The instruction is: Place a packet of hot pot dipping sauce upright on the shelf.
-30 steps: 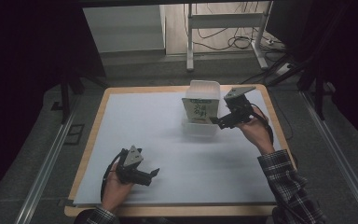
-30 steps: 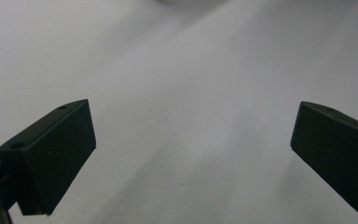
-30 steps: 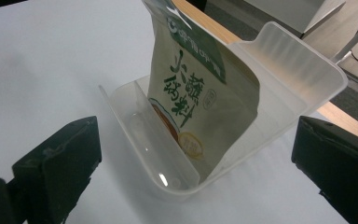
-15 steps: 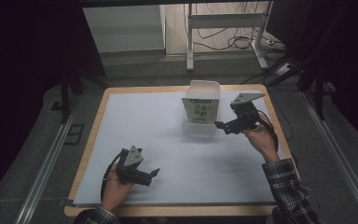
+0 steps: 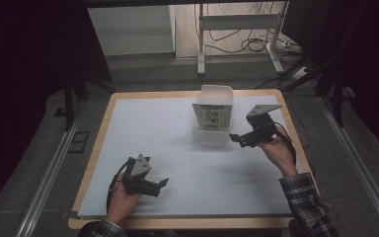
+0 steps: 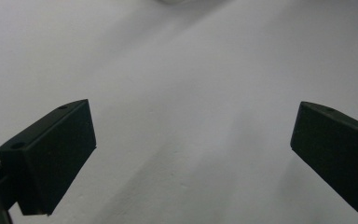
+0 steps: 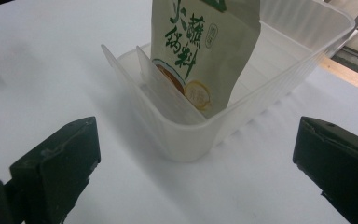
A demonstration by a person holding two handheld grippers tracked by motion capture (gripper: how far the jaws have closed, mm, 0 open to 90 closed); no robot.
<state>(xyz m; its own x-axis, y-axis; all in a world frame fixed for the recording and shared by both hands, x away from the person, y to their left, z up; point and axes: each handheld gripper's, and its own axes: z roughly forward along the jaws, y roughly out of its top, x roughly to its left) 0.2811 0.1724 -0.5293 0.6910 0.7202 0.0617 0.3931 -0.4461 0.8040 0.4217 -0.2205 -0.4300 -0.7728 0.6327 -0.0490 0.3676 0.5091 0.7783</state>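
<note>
The right gripper (image 5: 240, 138) has drawn back from the clear plastic bin (image 5: 212, 134) over the last second: a moment ago it stood close against the bin's side near the upright pouch (image 5: 212, 116), and now it sits a little lower and clear of the wall, jaws spread wide with nothing between them. In the right gripper view the bin (image 7: 279, 81) lies just ahead of the jaws and between their lines, its near corner pointing back at them, and the pouch (image 7: 200, 51) stands inside, propped against a thin divider. That reads as a finished placement: the pouch is in the bin and let go. The left gripper (image 5: 154, 186) has not moved; it rests on the white worktop (image 5: 158, 128) well apart from the bin, jaws wide apart over bare sheet (image 6: 182, 93)
</note>
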